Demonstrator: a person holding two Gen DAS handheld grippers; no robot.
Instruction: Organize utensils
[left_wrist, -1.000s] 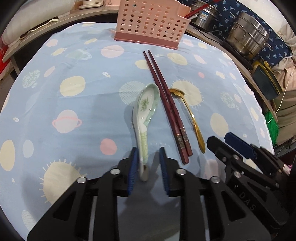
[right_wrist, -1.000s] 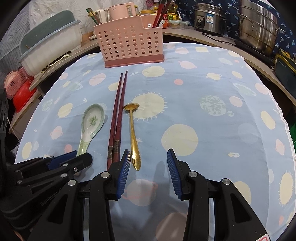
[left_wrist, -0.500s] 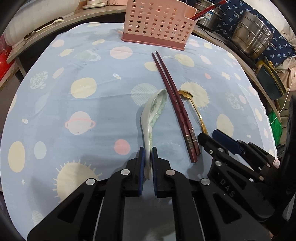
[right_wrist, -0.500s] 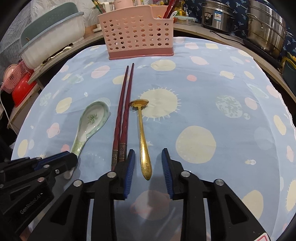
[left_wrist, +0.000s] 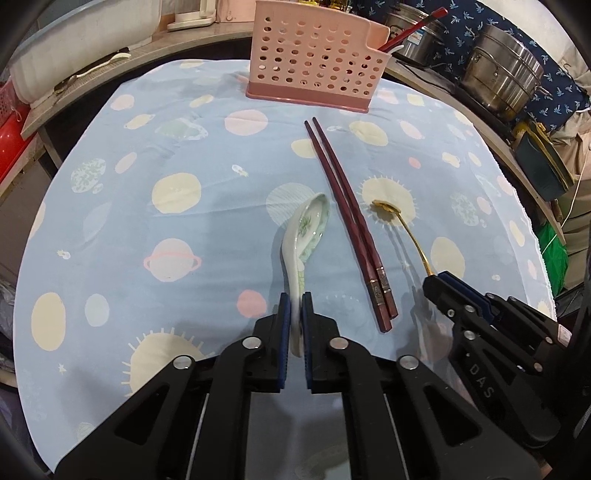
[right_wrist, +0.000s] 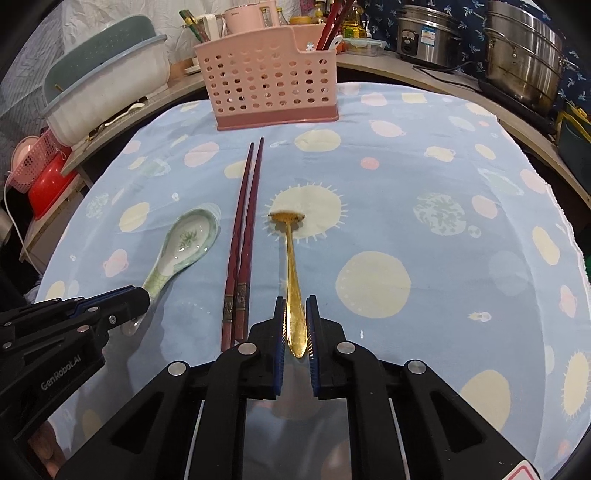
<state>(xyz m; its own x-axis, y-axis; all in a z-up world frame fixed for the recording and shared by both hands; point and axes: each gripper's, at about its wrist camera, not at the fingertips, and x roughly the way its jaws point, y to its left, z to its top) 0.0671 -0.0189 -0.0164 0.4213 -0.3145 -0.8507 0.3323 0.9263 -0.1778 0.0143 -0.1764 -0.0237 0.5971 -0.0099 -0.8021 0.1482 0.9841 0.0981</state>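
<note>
Left gripper (left_wrist: 295, 310): clenched on the handle of the ceramic spoon (left_wrist: 304, 236), blue pads pressed to both sides of it.
Ceramic spoon: white with a green pattern; handle end between the left fingers, bowl pointing away toward the caddy and tilted on its side, just left of the chopsticks.
Right gripper (right_wrist: 295, 325): closed around the handle of the gold spoon (right_wrist: 291, 266), pads on either side of its broad end.
Gold spoon: stretches forward from the right fingers; its bowl sits over a yellow sun print, whether touching the cloth I cannot tell.
Chopsticks (right_wrist: 242, 243): dark red pair, side by side on the cloth between the two spoons, tips toward the caddy.
Caddy (right_wrist: 266, 85): pink perforated holder at the far edge of the tablecloth (right_wrist: 424, 229), red chopsticks standing in its right compartment.
Background: steel pots (right_wrist: 524, 48) on the counter at right.
</note>
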